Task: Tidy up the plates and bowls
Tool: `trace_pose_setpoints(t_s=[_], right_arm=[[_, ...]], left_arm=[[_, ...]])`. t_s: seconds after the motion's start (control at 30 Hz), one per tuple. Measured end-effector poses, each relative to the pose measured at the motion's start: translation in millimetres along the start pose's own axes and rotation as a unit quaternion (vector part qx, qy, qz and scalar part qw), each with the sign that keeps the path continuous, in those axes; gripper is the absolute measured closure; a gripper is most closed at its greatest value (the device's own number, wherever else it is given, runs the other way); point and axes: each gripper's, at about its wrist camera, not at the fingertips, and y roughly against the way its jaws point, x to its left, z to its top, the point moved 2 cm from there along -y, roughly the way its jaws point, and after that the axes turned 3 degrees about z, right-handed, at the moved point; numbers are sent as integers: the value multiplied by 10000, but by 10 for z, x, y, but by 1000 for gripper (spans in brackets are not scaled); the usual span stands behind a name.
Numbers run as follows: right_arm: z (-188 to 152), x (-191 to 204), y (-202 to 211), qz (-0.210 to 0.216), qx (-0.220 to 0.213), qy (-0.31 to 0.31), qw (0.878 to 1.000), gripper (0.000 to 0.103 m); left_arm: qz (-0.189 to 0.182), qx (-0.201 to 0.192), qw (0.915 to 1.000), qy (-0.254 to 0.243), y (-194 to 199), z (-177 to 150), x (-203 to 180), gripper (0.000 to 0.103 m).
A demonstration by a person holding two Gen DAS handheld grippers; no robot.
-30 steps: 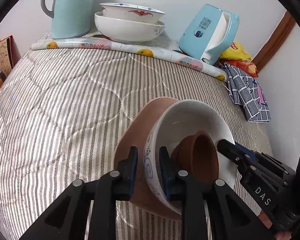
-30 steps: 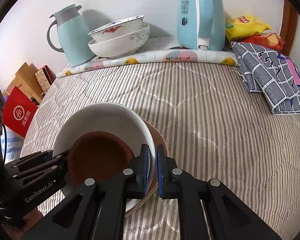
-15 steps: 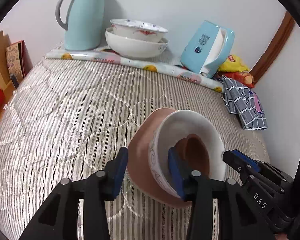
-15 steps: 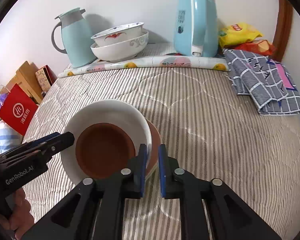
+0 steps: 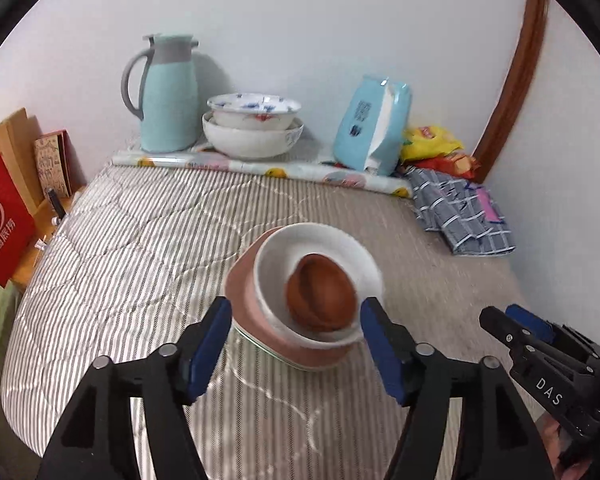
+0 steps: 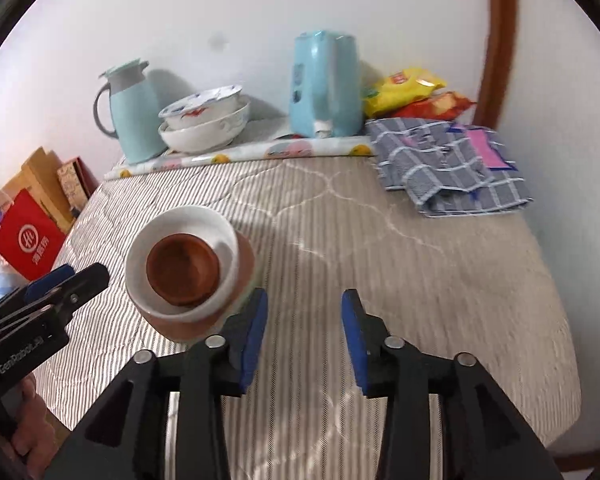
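Note:
A stack rests on the striped quilt: a brown bowl [image 5: 320, 292] inside a white bowl [image 5: 272, 264], on a pink plate [image 5: 244, 300]. In the right wrist view the brown bowl [image 6: 182, 266] sits in the white bowl [image 6: 220, 228] over the pink plate [image 6: 246, 258]. My left gripper [image 5: 296, 340] is open, its jaws wide on either side of the stack, touching nothing. My right gripper [image 6: 304, 330] is open and empty, to the right of the stack. Two more nested white bowls [image 5: 252, 128] stand at the back.
At the back stand a mint thermos jug [image 5: 166, 96], a light blue kettle [image 5: 374, 124] and snack bags [image 5: 432, 144] behind a fruit-patterned mat [image 5: 260, 166]. A checked cloth [image 5: 460, 212] lies at the right. Red bag and boxes [image 5: 4, 216] stand off the left edge.
Both grippers let go of the stack, opened wide and pulled back and up. The stack now rests on the quilt.

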Motion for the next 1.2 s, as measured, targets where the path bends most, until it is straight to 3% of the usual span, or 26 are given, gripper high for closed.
trace_pose_setpoints(t_s=[0.13,0.3,0.6,0.87,1.2], right_arm=[[-98,-137,228,-28,-61,-82,9999,60],[-239,-267,529,-54,-274,-228,9994,32],[-383,-343,909,-250,-700,-153,9971,12],[-492,-362,1010,-440,-766,-72,9961,9],[-560,-314,1035,-384,-726,-57,9966,9]], left_arm=[[160,-253,9993,-216,261,-77,-182,31],[270,-647,9971,-309,585,-173,-337,18],[394,-855,9949,-358,918,-271,-399,13],[369,-760,9963,-153,1012,-359,-336,10],[420,-812,9957,-117,1057,-390,-296,10]])
